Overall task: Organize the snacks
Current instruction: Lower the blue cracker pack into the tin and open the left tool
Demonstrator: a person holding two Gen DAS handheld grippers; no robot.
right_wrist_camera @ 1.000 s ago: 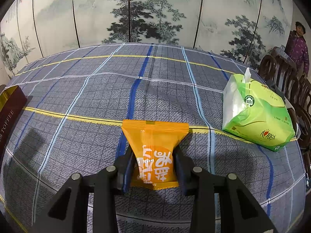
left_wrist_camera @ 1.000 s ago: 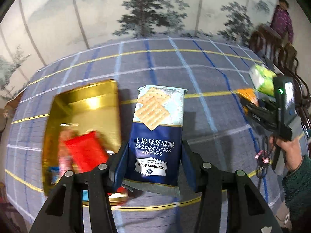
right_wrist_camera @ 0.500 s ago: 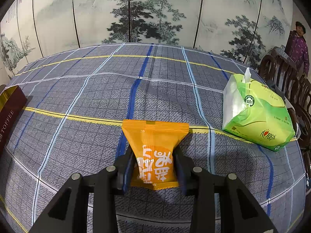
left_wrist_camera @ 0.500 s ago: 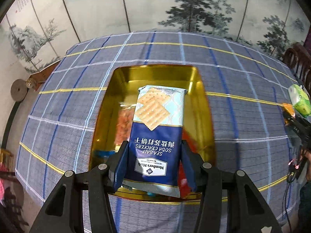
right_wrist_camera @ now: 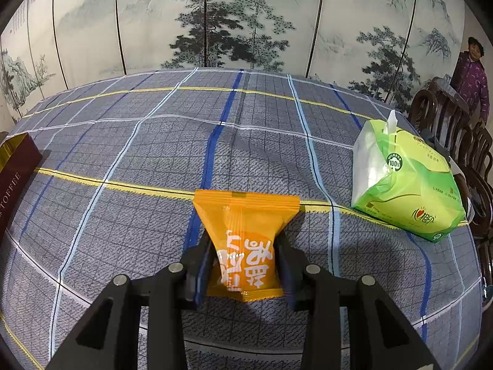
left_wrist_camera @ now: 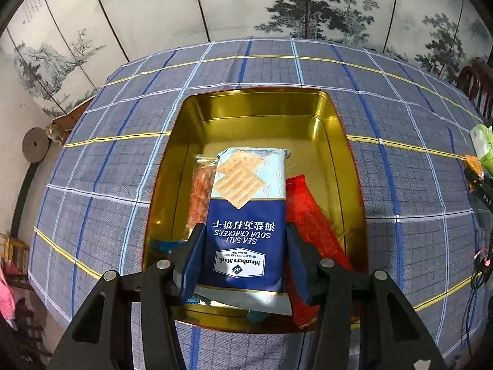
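Placement step: left gripper (left_wrist_camera: 243, 265), jaws clamped on the blue-and-white soda cracker packet (left_wrist_camera: 246, 215), holds it over the gold rectangular tin (left_wrist_camera: 255, 104) beneath; lowering and release should follow, while right gripper (right_wrist_camera: 243, 265) grips the orange snack sachet (right_wrist_camera: 245, 237).

The cracker pack (left_wrist_camera: 246, 215) hides most of the red packet (left_wrist_camera: 311, 212) (and blue wrappers (left_wrist_camera: 165, 244)); the toffee tin (right_wrist_camera: 14, 172) is cut off.

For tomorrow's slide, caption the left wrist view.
Left claw holds soda cracker pack over gold tin of snacks.
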